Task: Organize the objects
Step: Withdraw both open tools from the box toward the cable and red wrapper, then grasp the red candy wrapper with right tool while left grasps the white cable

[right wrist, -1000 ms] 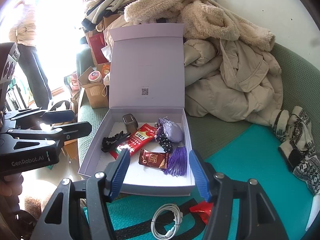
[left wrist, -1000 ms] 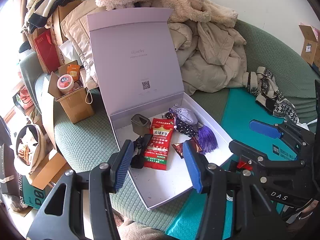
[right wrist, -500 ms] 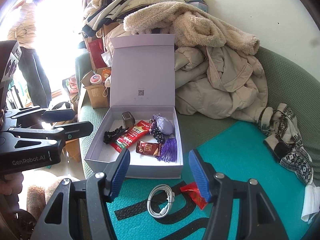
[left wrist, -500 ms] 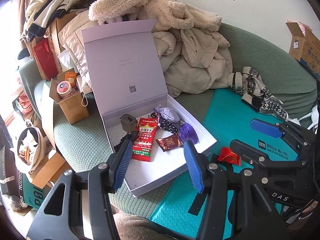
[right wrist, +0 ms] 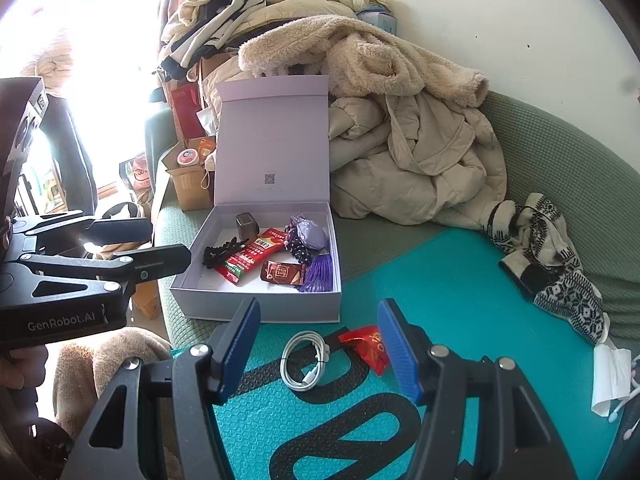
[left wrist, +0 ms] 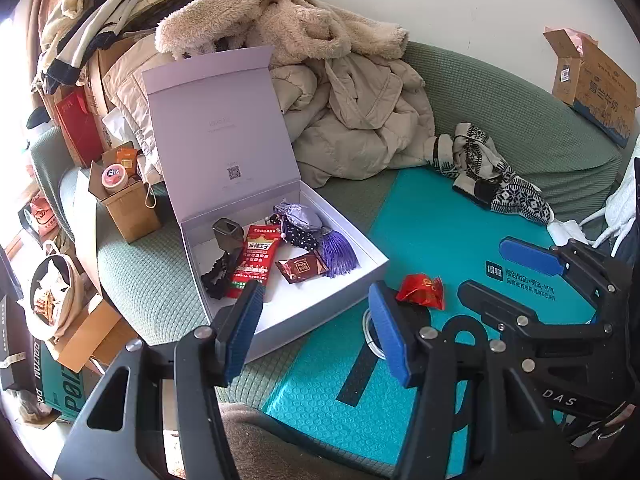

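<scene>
On the left, a small brown cardboard box (right wrist: pixel 191 188) holding a round pink-lidded jar (right wrist: pixel 187 157) stands on the green textured sofa (right wrist: pixel 560 168). Just right of it sits the pale lilac gift box (right wrist: pixel 256 308), its hinged lid (right wrist: pixel 272 140) upright against a heap of beige coats and a fleece blanket (right wrist: pixel 400 120).

Inside the box, from left to right, lie a black hair clip (right wrist: pixel 224 250), a dark grey squarish container (right wrist: pixel 246 226) at the back, a long red snack packet (right wrist: pixel 250 258), a small dark brown foil sachet (right wrist: pixel 282 273), a black polka-dot pouch (right wrist: pixel 299 246) under a crumpled lilac fabric piece (right wrist: pixel 310 232), and a purple tassel (right wrist: pixel 318 274) against the right wall.

In front of the box, on the teal foam mat (right wrist: pixel 460 300), a coiled white charging cable (right wrist: pixel 304 360) lies just left of a crumpled red foil wrapper (right wrist: pixel 370 346); the two are near but apart. Farther right a black-and-cream patterned knit garment (right wrist: pixel 548 260) lies at the mat's edge.

The left tool (left wrist: pixel 316 320) hovers over the near corner of the box, its blue pads moderately apart with nothing between them. The right tool (right wrist: pixel 318 344) hangs above the cable and wrapper, jaws likewise half spread and gripping nothing.
</scene>
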`<act>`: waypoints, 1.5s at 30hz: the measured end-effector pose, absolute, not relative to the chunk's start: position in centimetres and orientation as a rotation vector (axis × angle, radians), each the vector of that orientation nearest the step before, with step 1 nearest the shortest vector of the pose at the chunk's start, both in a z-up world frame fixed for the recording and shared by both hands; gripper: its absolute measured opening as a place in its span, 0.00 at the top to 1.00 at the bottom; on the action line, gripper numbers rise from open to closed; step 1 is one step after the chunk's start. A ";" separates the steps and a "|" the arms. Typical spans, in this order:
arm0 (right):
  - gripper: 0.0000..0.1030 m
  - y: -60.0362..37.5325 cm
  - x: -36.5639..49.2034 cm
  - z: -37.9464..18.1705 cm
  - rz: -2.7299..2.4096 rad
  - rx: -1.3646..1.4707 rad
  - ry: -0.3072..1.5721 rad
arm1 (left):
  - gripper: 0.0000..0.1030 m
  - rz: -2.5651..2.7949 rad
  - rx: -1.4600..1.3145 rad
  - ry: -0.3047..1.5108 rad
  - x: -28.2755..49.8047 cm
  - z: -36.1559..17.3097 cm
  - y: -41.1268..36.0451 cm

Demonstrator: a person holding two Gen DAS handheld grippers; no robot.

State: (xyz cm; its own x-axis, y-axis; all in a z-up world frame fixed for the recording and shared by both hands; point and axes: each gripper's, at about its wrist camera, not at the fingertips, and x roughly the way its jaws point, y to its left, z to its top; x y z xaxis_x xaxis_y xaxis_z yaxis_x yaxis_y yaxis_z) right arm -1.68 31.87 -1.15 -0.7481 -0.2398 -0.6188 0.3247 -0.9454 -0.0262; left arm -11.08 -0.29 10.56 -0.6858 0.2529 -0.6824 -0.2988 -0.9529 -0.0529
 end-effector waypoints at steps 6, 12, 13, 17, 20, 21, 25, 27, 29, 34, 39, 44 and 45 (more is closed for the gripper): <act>0.40 33.2 -0.3 -2.0 -2.686 0.940 0.177 | 0.47 2.618 -1.054 0.107 -9.2 10.2 1.1; 0.40 34.5 0.5 -4.0 -2.679 0.998 0.161 | 0.47 2.587 -1.065 0.105 -7.8 8.6 2.3; 0.40 34.8 0.5 -4.4 -2.675 1.009 0.157 | 0.47 2.579 -1.069 0.102 -7.7 8.2 2.5; 0.40 35.8 0.5 -6.2 -2.664 1.049 0.127 | 0.47 2.556 -1.114 0.109 -7.5 6.3 3.3; 0.40 36.6 0.1 -7.6 -2.652 1.082 0.100 | 0.47 2.532 -1.145 0.122 -7.5 4.9 3.7; 0.40 36.8 -0.1 -8.0 -2.650 1.093 0.093 | 0.47 2.525 -1.152 0.120 -7.6 4.5 3.8; 0.40 37.7 -0.8 -9.7 -2.639 1.134 0.060 | 0.47 2.504 -1.173 0.096 -8.3 3.1 4.2; 0.40 38.0 -1.1 -10.4 -2.631 1.145 0.049 | 0.47 2.507 -1.190 0.100 -8.8 2.4 4.3; 0.40 38.3 -1.6 -11.2 -2.626 1.170 0.046 | 0.47 2.494 -1.204 0.095 -9.3 1.6 4.5; 0.40 39.1 -3.0 -13.0 -2.627 1.240 0.035 | 0.47 2.475 -1.248 0.108 -10.5 -0.5 5.2; 0.40 39.7 -4.1 -14.3 -2.618 1.276 0.011 | 0.47 2.422 -1.304 0.108 -11.6 -2.8 6.4; 0.40 40.1 -5.3 -14.8 -2.621 1.287 0.023 | 0.47 2.379 -1.324 0.095 -12.8 -4.2 7.4; 0.40 40.1 -5.6 -14.9 -2.620 1.287 0.043 | 0.47 2.369 -1.324 0.082 -13.0 -4.4 7.5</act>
